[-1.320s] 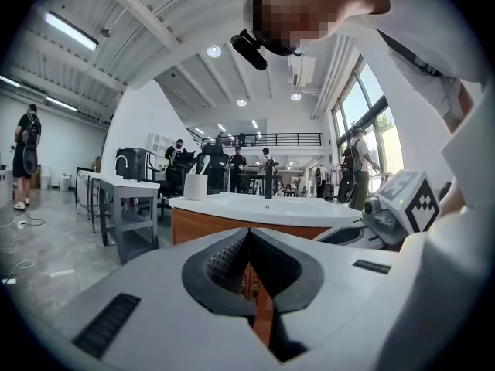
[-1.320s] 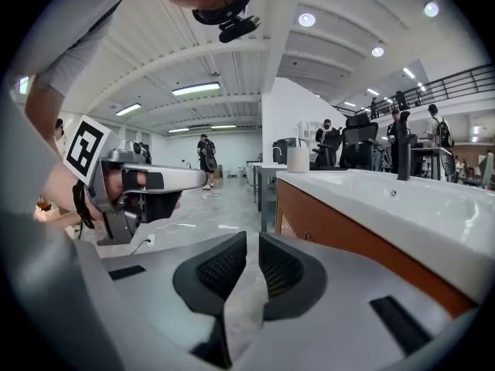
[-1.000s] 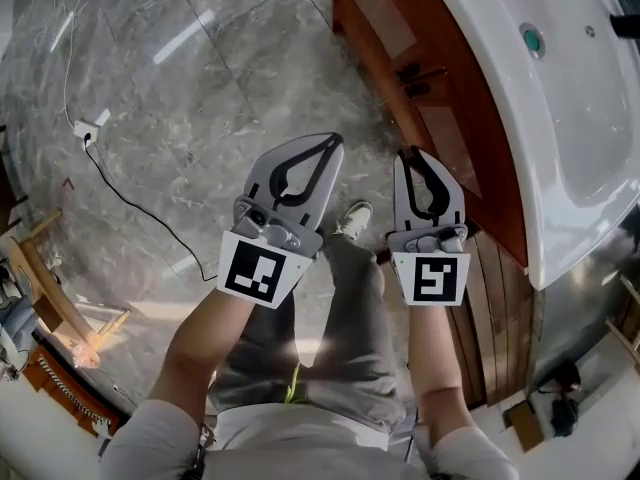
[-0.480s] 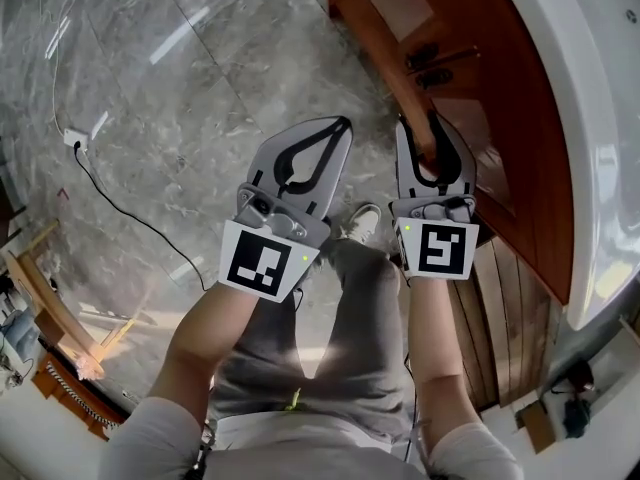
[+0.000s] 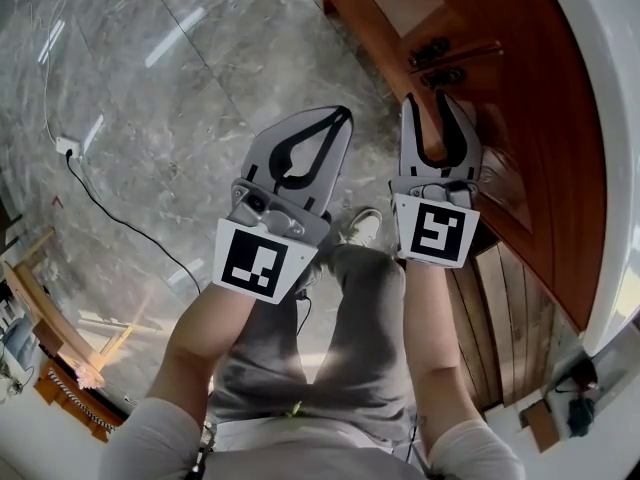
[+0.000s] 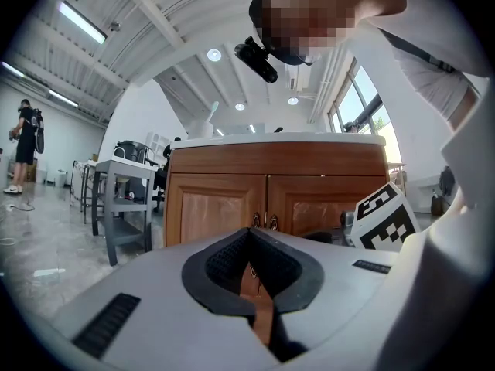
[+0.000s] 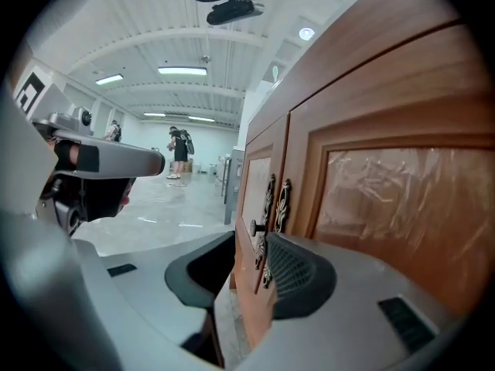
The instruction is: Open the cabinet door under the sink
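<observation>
Now right gripper (image 5: 428, 105) gapes near panelled wooden door (image 5: 520, 118).

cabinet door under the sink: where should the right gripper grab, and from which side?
Grip the dark knob beside the centre seam, not the flat panel of the cabinet door. The knob stands out from the wooden face on a short stem, so it is probably the only part the jaws can pinch. Come head-on at the face, one jaw on each side. The right gripper is open and close by.
</observation>
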Tool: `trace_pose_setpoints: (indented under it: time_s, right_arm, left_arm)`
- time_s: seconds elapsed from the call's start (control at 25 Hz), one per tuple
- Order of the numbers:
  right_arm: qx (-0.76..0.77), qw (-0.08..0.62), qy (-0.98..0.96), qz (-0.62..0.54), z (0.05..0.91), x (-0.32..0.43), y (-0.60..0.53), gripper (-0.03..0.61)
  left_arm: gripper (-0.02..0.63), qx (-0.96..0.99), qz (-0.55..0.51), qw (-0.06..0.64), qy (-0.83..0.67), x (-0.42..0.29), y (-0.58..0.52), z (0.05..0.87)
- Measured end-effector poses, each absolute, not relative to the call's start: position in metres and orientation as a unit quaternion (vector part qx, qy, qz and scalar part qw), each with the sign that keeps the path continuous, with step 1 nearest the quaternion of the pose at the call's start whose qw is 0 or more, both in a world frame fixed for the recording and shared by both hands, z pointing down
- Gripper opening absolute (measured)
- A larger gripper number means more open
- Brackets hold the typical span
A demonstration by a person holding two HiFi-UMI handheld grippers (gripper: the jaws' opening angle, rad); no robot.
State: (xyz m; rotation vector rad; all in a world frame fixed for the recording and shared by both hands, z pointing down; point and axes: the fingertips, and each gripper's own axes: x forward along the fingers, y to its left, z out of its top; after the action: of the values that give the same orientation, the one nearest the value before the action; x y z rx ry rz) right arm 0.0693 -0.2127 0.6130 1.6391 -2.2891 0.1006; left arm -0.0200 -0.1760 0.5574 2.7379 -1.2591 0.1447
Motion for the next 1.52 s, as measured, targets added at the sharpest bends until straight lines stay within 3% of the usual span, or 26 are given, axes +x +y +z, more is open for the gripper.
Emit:
trace_pose_setpoints:
  time_s: [0.44, 0.56, 0.84, 1.52]
  right_arm:
    - [0.606, 0.154, -0.780, 0.026, 0.625, 0.080, -0.225, 0.125]
    - [0.611, 0.158, -0.775, 0.017, 0.625, 0.082, -0.227, 0.081]
    - [0.607, 0.160, -0.778, 0.022, 0.625, 0.082, -0.225, 0.057]
    - [0.563, 0.142, -0.813, 0.044, 0.626, 0.051, -0.196, 0.049]
  left_arm:
    - [0.015, 0.905, 0.045, 0.063, -0.419, -0.021, -0.184, 0.575]
    - [0.015, 0.905, 0.042, 0.065, -0.419, -0.019, -0.186, 0.578]
    - [0.015, 0.905, 0.040, 0.070, -0.417, -0.012, -0.185, 0.582]
    - [0.015, 0.905, 0.041, 0.092, -0.414, -0.007, -0.181, 0.593]
